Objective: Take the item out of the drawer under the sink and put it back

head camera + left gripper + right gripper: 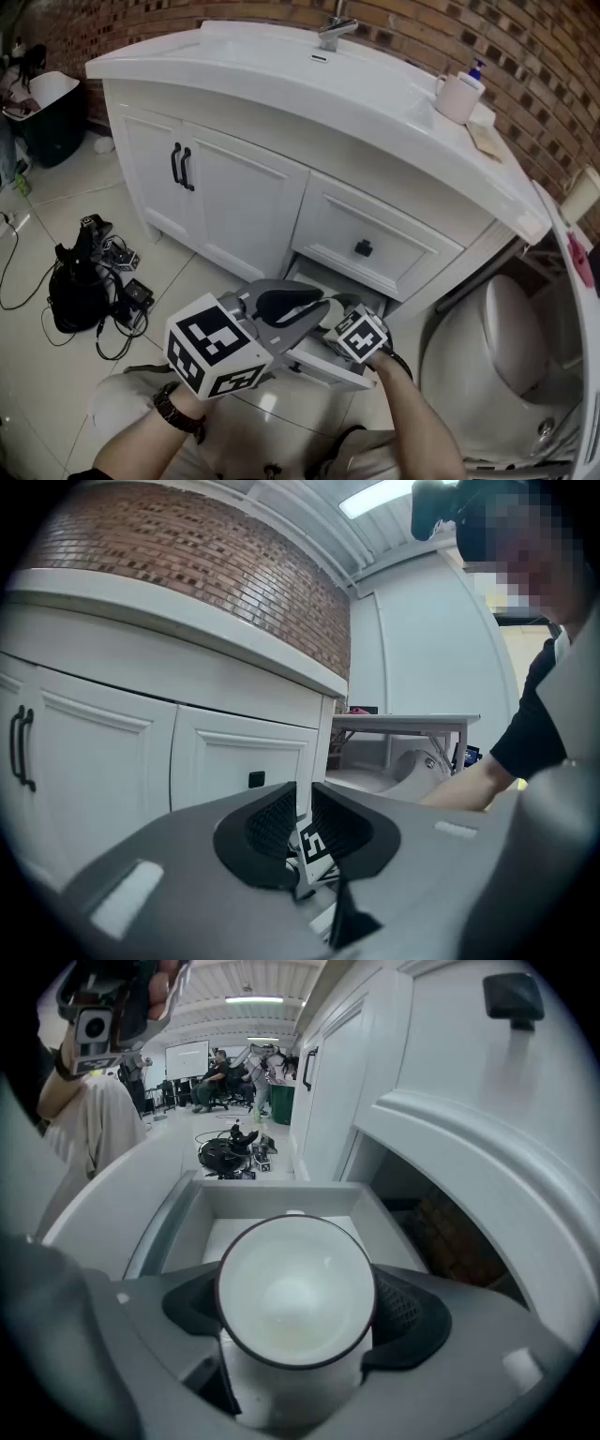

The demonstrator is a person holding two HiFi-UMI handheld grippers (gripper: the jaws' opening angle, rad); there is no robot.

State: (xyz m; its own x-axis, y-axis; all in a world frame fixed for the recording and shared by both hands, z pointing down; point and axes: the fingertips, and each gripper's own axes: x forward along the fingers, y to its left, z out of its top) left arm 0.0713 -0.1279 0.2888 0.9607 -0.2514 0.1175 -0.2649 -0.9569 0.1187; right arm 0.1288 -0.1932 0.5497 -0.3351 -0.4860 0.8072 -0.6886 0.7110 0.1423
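Closest in the head view is the left gripper (323, 302), held about level above the open drawer (321, 367) at the foot of the white vanity (234, 202). The right gripper (352, 334) dips into that drawer just beside it. In the left gripper view, its jaws stand almost together with nothing between them. The right gripper view shows a white cup (295, 1288) inside the drawer, flanked by jaws spread wide, the pads not visibly pressing. I judge this the grasp or the release, but cannot tell which. Next, the pads must either close squarely on the cup's wall or back away without tipping it.
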